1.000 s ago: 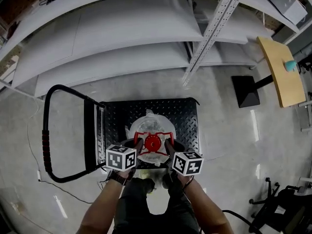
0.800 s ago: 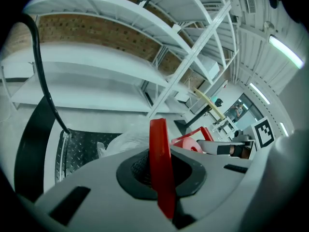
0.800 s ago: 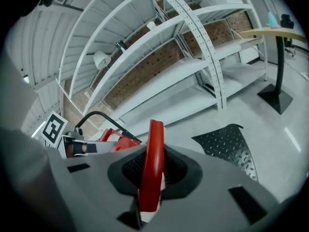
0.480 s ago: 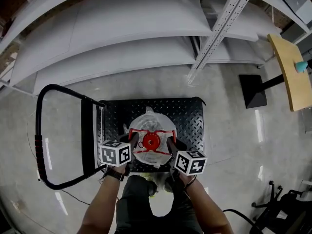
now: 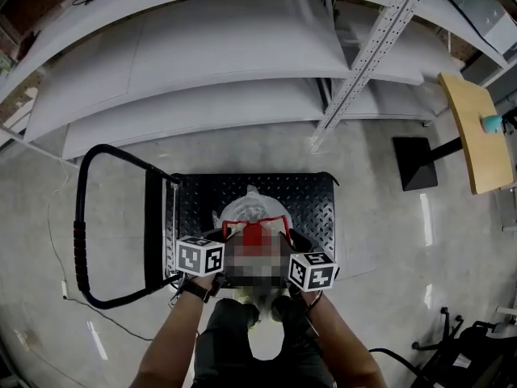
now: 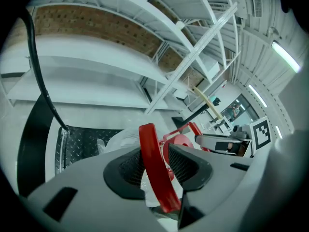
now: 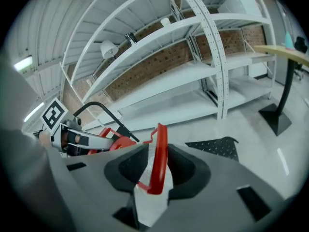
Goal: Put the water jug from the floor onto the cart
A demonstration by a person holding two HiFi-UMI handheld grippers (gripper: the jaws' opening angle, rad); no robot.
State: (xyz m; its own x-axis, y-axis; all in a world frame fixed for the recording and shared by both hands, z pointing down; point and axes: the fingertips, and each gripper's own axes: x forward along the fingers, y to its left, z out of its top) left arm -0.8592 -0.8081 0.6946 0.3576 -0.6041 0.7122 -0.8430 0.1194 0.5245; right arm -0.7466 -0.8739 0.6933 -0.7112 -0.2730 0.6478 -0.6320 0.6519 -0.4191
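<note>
The water jug (image 5: 241,211) was seen resting on the cart (image 5: 308,204). The jaws of the left gripper (image 6: 157,166) and right gripper (image 7: 155,170) had just been spread, with its red handle (image 6: 147,144) left loose between them.

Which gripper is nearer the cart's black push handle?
The left gripper, on the push handle's side of the water jug; the right gripper is across it. Both grippers' jaws have just been opening, a red handle bar between each pair.

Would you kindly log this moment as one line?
jug: on cart | left tongs: just opening, handle between | right tongs: just opening, handle between
</note>
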